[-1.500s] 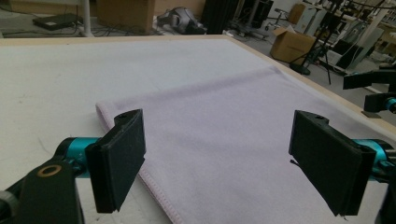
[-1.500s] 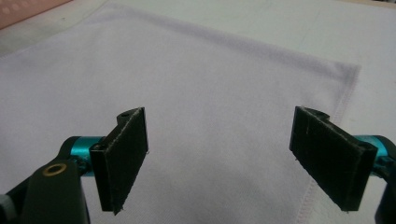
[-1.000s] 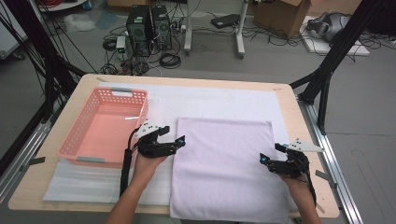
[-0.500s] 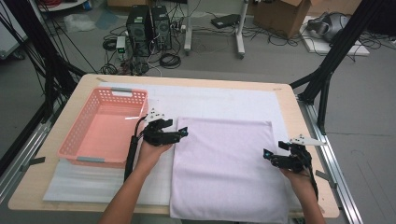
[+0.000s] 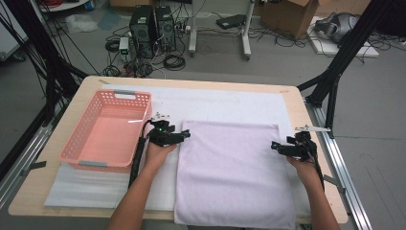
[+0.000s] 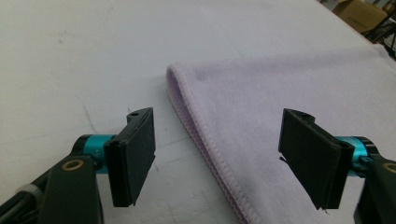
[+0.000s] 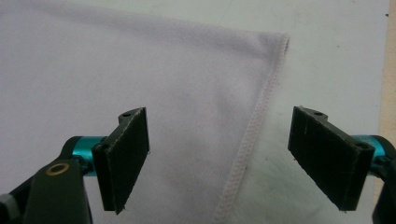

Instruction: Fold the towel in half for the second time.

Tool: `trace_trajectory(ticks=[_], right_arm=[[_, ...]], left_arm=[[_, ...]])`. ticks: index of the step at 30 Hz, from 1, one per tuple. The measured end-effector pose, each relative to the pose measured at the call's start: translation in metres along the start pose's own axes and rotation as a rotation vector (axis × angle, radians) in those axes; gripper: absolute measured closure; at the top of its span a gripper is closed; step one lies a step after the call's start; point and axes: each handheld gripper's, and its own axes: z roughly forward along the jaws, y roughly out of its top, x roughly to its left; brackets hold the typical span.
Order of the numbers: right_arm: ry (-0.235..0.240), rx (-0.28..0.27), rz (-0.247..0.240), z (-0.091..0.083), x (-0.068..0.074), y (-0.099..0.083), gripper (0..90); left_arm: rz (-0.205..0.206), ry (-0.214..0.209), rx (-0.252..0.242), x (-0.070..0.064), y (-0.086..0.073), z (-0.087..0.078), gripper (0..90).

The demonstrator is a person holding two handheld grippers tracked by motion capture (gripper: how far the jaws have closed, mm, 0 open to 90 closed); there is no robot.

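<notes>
As it lies flat, towel [image 5: 232, 167] lengthwise front-to-back

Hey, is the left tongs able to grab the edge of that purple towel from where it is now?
Probably yes. The left tongs are open and straddle the towel's hemmed left edge, with nothing between jaws and cloth.
</notes>
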Motion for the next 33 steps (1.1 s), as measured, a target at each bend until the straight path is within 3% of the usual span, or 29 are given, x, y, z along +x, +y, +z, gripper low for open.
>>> trace_trajectory(ticks=[6, 12, 16, 20, 23, 25, 26, 27, 31, 33], right_arm=[[-0.018, 0.013, 0.025, 0.010, -0.005, 0.001, 25.1], [-0.050, 0.018, 0.024, 0.016, -0.009, 0.001, 32.5], [-0.084, 0.054, -0.001, 0.023, -0.006, 0.011, 35.7], [-0.125, 0.086, -0.052, 0.033, 0.001, 0.020, 41.1], [-0.113, 0.080, -0.049, 0.033, 0.002, 0.021, 54.6], [-0.097, 0.079, -0.042, 0.032, 0.003, 0.021, 65.6], [-0.083, 0.078, -0.036, 0.032, 0.004, 0.021, 74.7], [-0.061, 0.079, -0.028, 0.032, 0.005, 0.021, 78.7], [-0.061, 0.071, -0.025, 0.032, 0.006, 0.021, 82.5], [-0.062, 0.047, -0.009, 0.030, 0.003, 0.021, 82.8]], left_arm=[[0.043, 0.029, 0.042, -0.006, 0.008, 0.012, 29.9], [0.025, 0.063, 0.045, -0.006, 0.007, 0.016, 35.2], [0.060, 0.107, 0.051, -0.011, 0.008, 0.018, 39.8], [0.154, 0.147, 0.083, -0.020, 0.010, 0.026, 41.7], [0.171, 0.177, 0.080, -0.021, 0.010, 0.026, 51.6], [0.161, 0.150, 0.076, -0.017, 0.011, 0.024, 62.2], [0.141, 0.103, 0.075, -0.016, 0.010, 0.024, 76.7], [0.129, 0.104, 0.073, -0.016, 0.010, 0.025, 83.5], [0.073, 0.082, 0.057, -0.010, 0.012, 0.022, 85.2], [0.049, 0.081, 0.004, -0.010, 0.017, 0.017, 85.6]])
